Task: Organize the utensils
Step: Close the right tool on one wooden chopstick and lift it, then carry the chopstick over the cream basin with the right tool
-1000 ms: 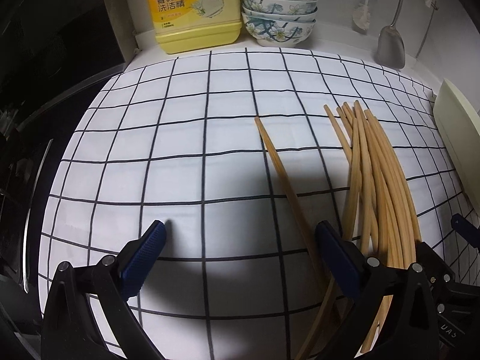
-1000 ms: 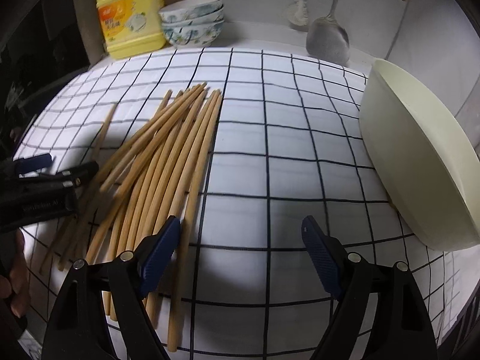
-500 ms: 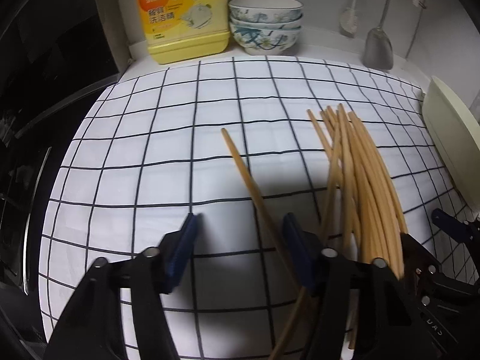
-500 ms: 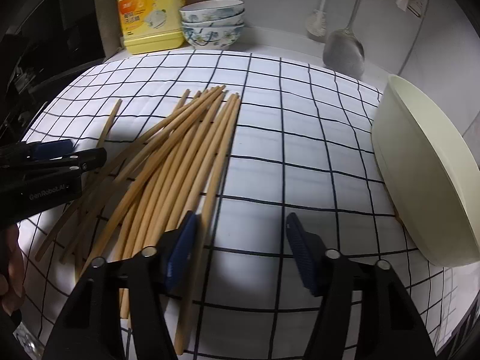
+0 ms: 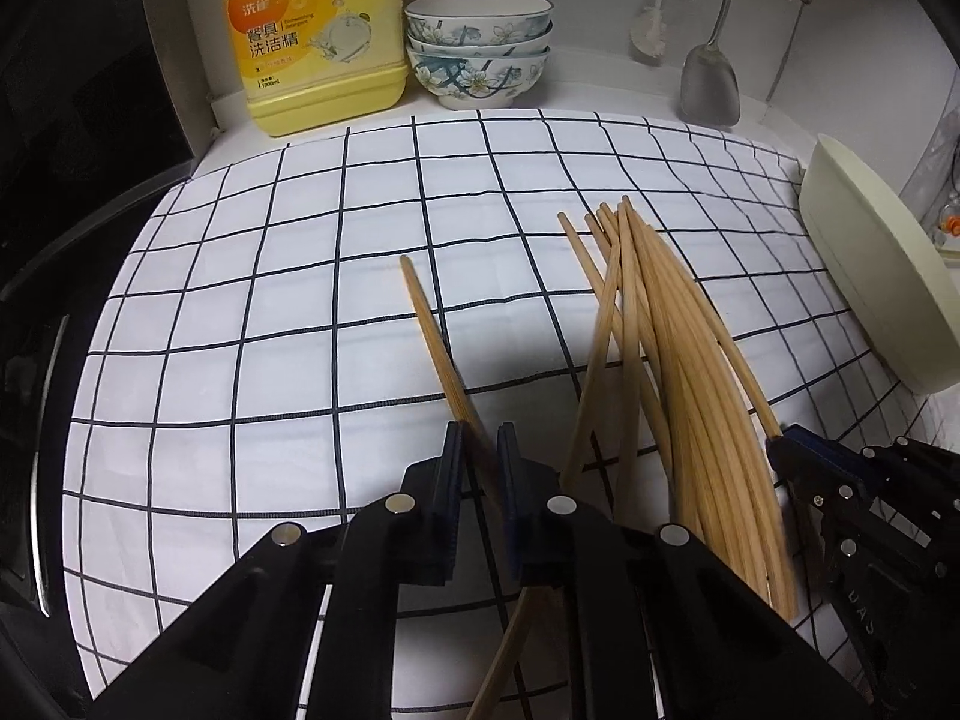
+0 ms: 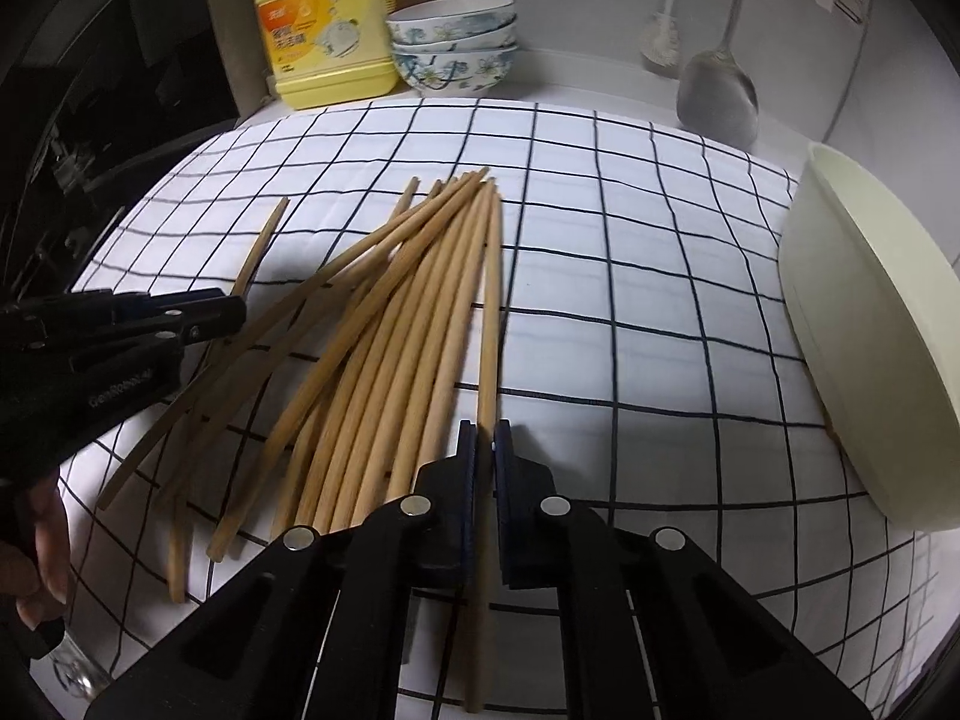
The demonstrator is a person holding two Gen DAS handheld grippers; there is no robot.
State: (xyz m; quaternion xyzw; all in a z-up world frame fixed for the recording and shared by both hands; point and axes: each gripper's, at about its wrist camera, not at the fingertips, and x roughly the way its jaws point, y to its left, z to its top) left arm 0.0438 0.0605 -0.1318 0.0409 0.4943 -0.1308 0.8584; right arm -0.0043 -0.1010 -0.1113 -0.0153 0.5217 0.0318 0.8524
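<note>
Several wooden chopsticks (image 5: 678, 360) lie in a fanned pile on the checked cloth (image 5: 270, 312); the pile also shows in the right wrist view (image 6: 396, 324). My left gripper (image 5: 479, 444) is shut on a single chopstick (image 5: 432, 336) that lies apart, left of the pile. My right gripper (image 6: 485, 438) is shut on the rightmost chopstick (image 6: 491, 300) of the pile. Each gripper shows in the other's view: the right one (image 5: 798, 450) at the pile's right edge, the left one (image 6: 228, 312) at its left.
A pale green tub (image 6: 870, 330) lies tilted at the cloth's right edge. At the back stand a yellow detergent bottle (image 5: 318, 36) and stacked patterned bowls (image 5: 480, 48). A metal spatula (image 5: 711, 78) and a brush hang on the wall. A dark appliance is on the left.
Both grippers have gone from wide open to shut, each on a chopstick. Both have moved forward and toward the pile.
</note>
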